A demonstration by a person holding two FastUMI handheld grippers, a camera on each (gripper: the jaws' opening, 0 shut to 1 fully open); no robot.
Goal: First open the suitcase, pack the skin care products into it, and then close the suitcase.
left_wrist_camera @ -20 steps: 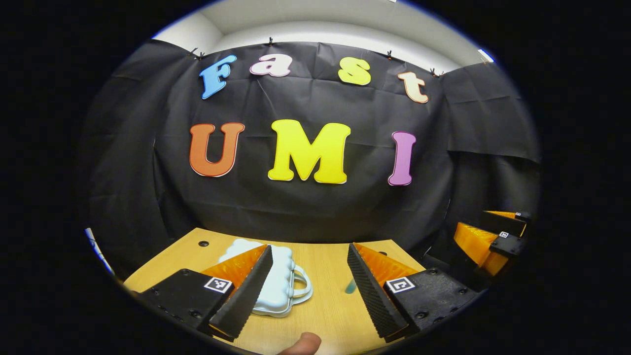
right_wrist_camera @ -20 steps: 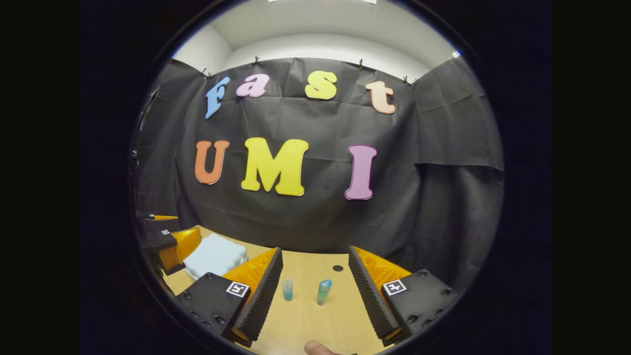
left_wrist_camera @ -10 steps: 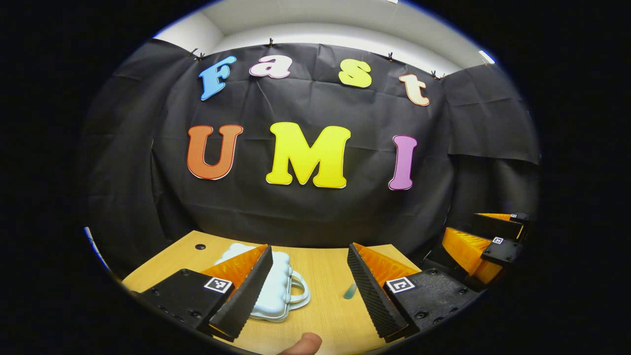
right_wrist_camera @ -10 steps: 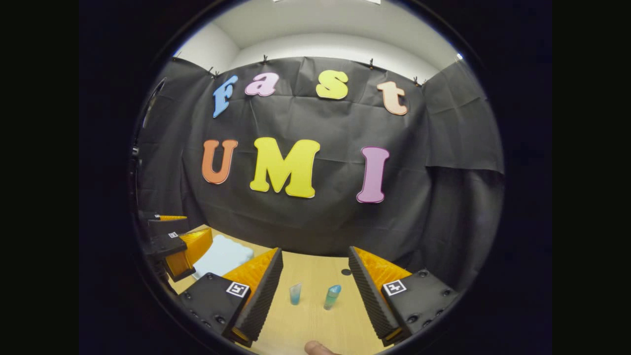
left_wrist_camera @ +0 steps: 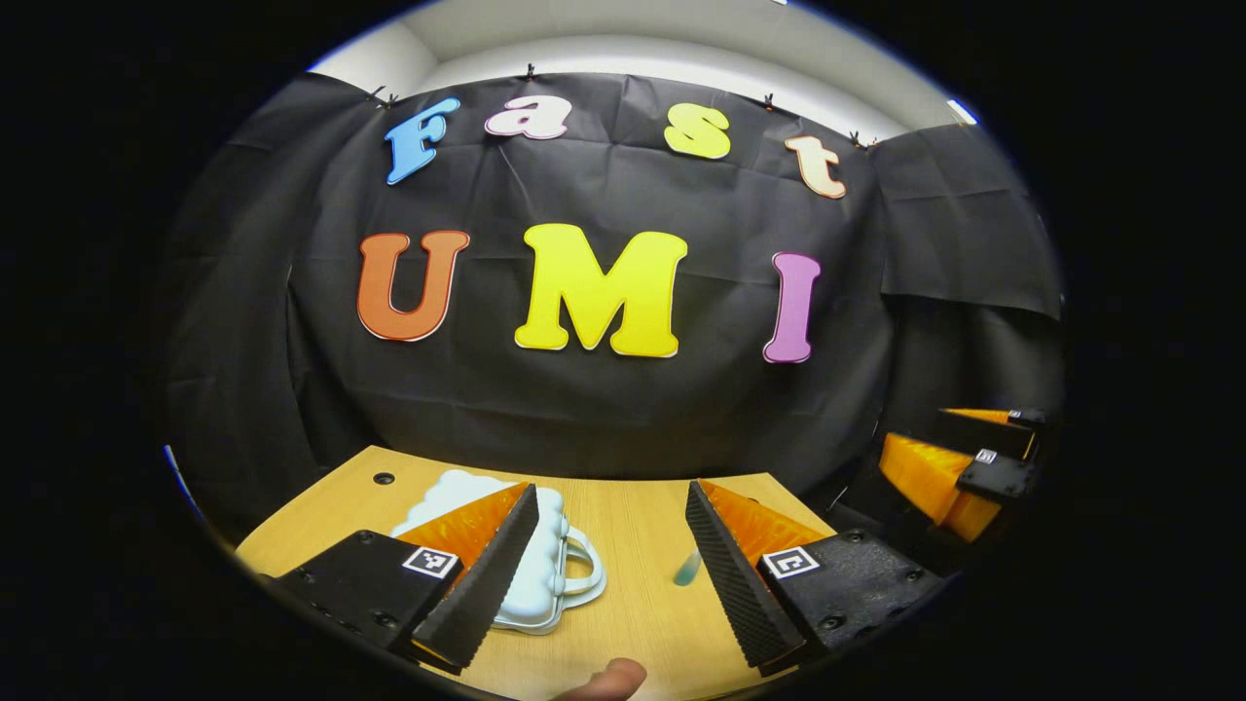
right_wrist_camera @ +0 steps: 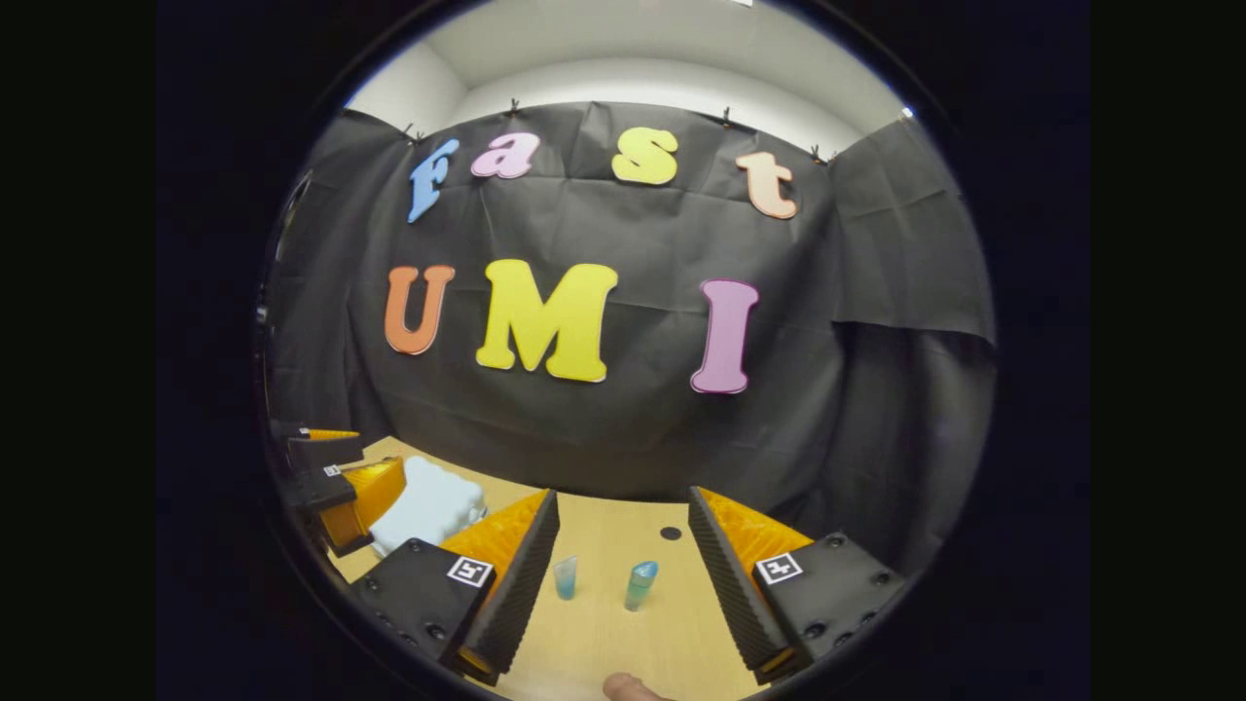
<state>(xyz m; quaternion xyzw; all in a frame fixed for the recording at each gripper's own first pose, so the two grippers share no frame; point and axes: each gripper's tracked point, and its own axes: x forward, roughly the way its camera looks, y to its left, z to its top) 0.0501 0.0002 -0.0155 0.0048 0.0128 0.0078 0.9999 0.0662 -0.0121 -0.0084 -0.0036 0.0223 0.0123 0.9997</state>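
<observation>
A small pale-blue suitcase (left_wrist_camera: 540, 570) lies shut on the wooden table (left_wrist_camera: 633, 545), its handle toward the right; my left gripper's left finger covers part of it. My left gripper (left_wrist_camera: 608, 565) hangs open above the table, nothing between its fingers. A teal bottle (left_wrist_camera: 687, 568) peeks out beside its right finger. In the right gripper view, two small skin care bottles stand on the table: a clear blue one (right_wrist_camera: 566, 577) and a teal one (right_wrist_camera: 640, 585). My right gripper (right_wrist_camera: 618, 574) is open around and short of them. The suitcase (right_wrist_camera: 428, 506) lies at left.
The other gripper appears at the right edge of the left gripper view (left_wrist_camera: 959, 472) and at the left edge of the right gripper view (right_wrist_camera: 336, 482). Dark cable holes (left_wrist_camera: 384, 478) (right_wrist_camera: 670, 533) sit in the table. A fingertip (left_wrist_camera: 608, 679) shows at the bottom.
Both views drifted slightly; the suitcase slid a little left in the left gripper view. The bottles stand where they were. Both grippers stayed open.
</observation>
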